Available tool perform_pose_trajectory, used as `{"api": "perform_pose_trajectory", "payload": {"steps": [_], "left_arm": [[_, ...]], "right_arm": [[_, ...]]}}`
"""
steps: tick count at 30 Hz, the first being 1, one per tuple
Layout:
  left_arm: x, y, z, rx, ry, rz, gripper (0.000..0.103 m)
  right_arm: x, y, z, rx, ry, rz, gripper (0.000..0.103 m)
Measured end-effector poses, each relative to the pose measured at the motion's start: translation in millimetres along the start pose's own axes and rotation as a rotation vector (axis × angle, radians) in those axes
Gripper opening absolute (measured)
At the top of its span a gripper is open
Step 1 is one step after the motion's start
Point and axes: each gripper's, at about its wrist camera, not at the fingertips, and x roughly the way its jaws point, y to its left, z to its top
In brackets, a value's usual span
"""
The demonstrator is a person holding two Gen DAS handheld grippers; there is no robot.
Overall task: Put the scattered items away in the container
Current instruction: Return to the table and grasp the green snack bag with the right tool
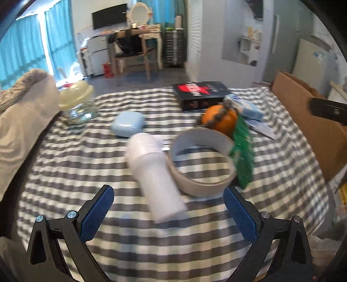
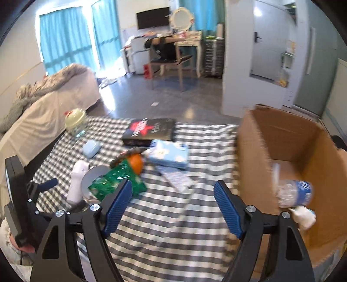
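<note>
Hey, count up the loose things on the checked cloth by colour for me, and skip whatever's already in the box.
Blue: 2, pale blue rounded case, light blue cloud-print pack
White: 2, white plastic bottle, white tape ring
Green: 1, green foil packet
Orange: 1, orange fruit
Black: 1, black flat box
Clear: 1, glass jar
Total: 8

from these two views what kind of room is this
Most likely a lived-in bedroom or studio flat: a dressing table with an oval mirror at the back, teal curtains over a big window, and a checked cloth strewn with household odds and ends beside a cardboard box.
</note>
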Motion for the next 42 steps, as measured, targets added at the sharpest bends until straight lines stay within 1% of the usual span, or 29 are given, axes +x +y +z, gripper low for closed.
{"api": "perform_pose_trajectory", "payload": {"steps": [1,3,5,8,10,15,20,23,25,26,27,28,29,30,32,33,38,42], "left_arm": [[2,-4,1,0.016,-0.006,-0.016,0.103],[7,-8,3,0.034,-0.004,-0.029,0.103],[14,-4,7,0.024,0.003,-0.031,0.103],[18,4,7,-0.02,0.006,-0.086,0.103],[17,8,5,-0.028,0.004,-0.101,0.103],[11,18,0,-0.055,-0.014,-0.117,0.103],[3,28,-3,-0.07,-0.027,-0.114,0.103],[3,29,-4,-0.065,-0.025,-0.116,0.103],[4,31,-5,-0.066,-0.025,-0.117,0.103],[4,32,-5,-0.069,-0.024,-0.118,0.103],[4,32,-5,-0.073,-0.024,-0.119,0.103],[5,33,-5,-0.078,-0.023,-0.119,0.103],[5,34,-5,-0.081,-0.023,-0.117,0.103],[5,34,-5,-0.082,-0.025,-0.115,0.103],[3,34,-4,-0.084,-0.031,-0.111,0.103],[1,35,-3,-0.085,-0.035,-0.111,0.103],[-8,33,5,-0.086,-0.055,-0.124,0.103],[-12,30,11,-0.084,-0.071,-0.114,0.103]], "right_arm": [[3,4,0,-0.011,0.003,-0.004,0.084],[10,13,1,-0.029,0.015,-0.008,0.09],[16,18,2,-0.032,0.034,-0.004,0.09],[24,23,5,-0.015,0.058,0.033,0.09],[30,28,7,-0.003,0.076,0.065,0.09],[59,47,13,0.049,0.143,0.137,0.09],[94,56,11,0.16,0.221,0.172,0.09],[106,61,7,0.165,0.249,0.156,0.09],[109,65,5,0.153,0.261,0.153,0.084],[109,66,5,0.149,0.264,0.153,0.075],[109,66,5,0.139,0.266,0.144,0.059],[108,67,6,0.127,0.265,0.135,0.049],[106,66,6,0.12,0.265,0.135,0.034],[105,64,7,0.121,0.266,0.148,0.022],[101,63,7,0.117,0.268,0.16,0.016],[99,63,6,0.106,0.264,0.149,0.015],[80,61,8,0.064,0.219,0.115,0.015],[75,52,9,0.071,0.207,0.104,0.015]]}}
